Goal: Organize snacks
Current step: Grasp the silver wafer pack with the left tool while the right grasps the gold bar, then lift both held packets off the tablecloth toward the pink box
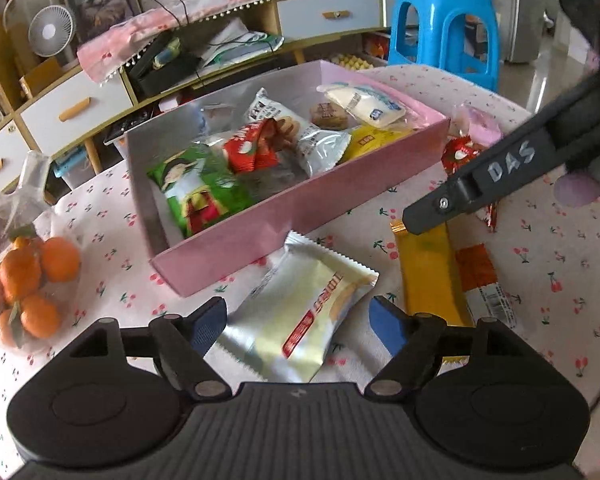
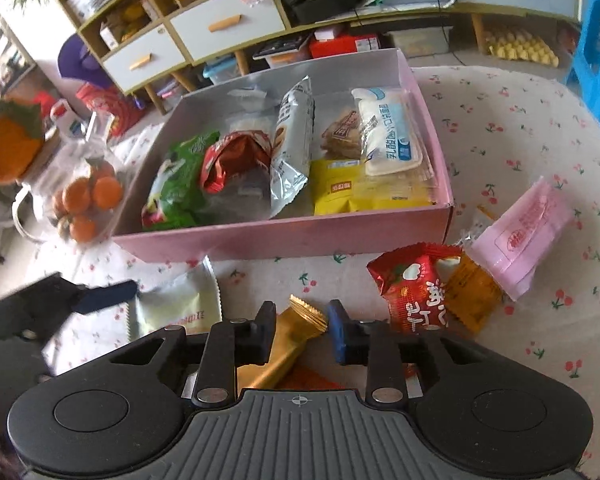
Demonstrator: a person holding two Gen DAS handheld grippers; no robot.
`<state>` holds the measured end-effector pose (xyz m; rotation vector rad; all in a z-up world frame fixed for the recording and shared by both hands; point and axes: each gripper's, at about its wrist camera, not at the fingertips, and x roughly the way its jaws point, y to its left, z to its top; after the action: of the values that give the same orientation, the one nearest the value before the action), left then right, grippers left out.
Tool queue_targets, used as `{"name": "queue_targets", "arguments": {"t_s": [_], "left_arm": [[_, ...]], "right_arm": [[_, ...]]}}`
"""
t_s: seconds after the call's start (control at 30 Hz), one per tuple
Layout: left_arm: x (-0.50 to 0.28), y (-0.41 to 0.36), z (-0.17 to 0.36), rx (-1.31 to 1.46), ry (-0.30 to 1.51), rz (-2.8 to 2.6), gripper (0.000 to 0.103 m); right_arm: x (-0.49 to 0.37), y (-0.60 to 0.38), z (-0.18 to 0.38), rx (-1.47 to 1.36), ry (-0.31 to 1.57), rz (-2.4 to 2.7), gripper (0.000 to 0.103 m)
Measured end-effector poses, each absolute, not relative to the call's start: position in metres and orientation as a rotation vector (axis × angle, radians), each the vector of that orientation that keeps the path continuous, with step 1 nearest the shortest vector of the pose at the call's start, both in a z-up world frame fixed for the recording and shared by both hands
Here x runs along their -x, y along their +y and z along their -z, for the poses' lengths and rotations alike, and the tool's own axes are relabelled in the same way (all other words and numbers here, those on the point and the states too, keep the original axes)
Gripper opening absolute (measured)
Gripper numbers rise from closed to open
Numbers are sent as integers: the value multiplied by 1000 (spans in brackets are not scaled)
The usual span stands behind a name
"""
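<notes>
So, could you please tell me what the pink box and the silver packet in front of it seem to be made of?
The pink box looks like matte cardboard: flat, thin, stiff walls with a pale inside. The silver packet looks like glossy metallised plastic film: it reflects light, crinkles, and has zigzag-cut sealed ends.

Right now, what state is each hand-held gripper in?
Left hand-held gripper: open, fingers on either side of the silver snack packet, not closed on it.
Right hand-held gripper: open around the gold wrapped bar, not yet gripping.
</notes>
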<state>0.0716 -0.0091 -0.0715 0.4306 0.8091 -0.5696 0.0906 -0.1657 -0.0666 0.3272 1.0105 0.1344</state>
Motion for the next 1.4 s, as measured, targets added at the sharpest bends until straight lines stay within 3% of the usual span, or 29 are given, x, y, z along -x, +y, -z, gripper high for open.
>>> {"name": "queue_targets", "arguments": {"t_s": [0.13, 0.33, 0.43, 0.53, 0.6, 0.73, 0.97, 1.07, 1.1, 1.2, 1.4], "left_arm": [[-72, -17, 76, -450, 793, 534, 76], [-67, -15, 71, -448, 807, 489, 57], [-63, -13, 69, -454, 813, 460, 44], [-58, -8, 66, -435, 829, 414, 41], [-56, -4, 63, -415, 837, 395, 38], [-51, 1, 58, -383, 848, 358, 28], [-56, 13, 48, -277, 869, 339, 22], [-58, 15, 47, -264, 872, 332, 22], [-58, 16, 47, -260, 872, 328, 22], [-59, 19, 44, -239, 862, 320, 19], [-63, 31, 34, -148, 864, 330, 14]], "right_arm": [[-92, -166, 67, -375, 1055, -123, 31], [-92, -163, 65, -420, 1073, -156, 32], [-95, -155, 66, -394, 1071, -169, 25], [-98, -148, 68, -372, 1066, -164, 24], [-97, -146, 68, -385, 1071, -165, 29], [-92, -143, 65, -400, 1082, -182, 30], [-87, -130, 68, -364, 1081, -218, 30], [-86, -125, 69, -374, 1074, -236, 23], [-86, -122, 69, -365, 1071, -237, 10], [-86, -118, 69, -376, 1077, -257, 1], [-85, -123, 60, -427, 1058, -272, 0]]}}
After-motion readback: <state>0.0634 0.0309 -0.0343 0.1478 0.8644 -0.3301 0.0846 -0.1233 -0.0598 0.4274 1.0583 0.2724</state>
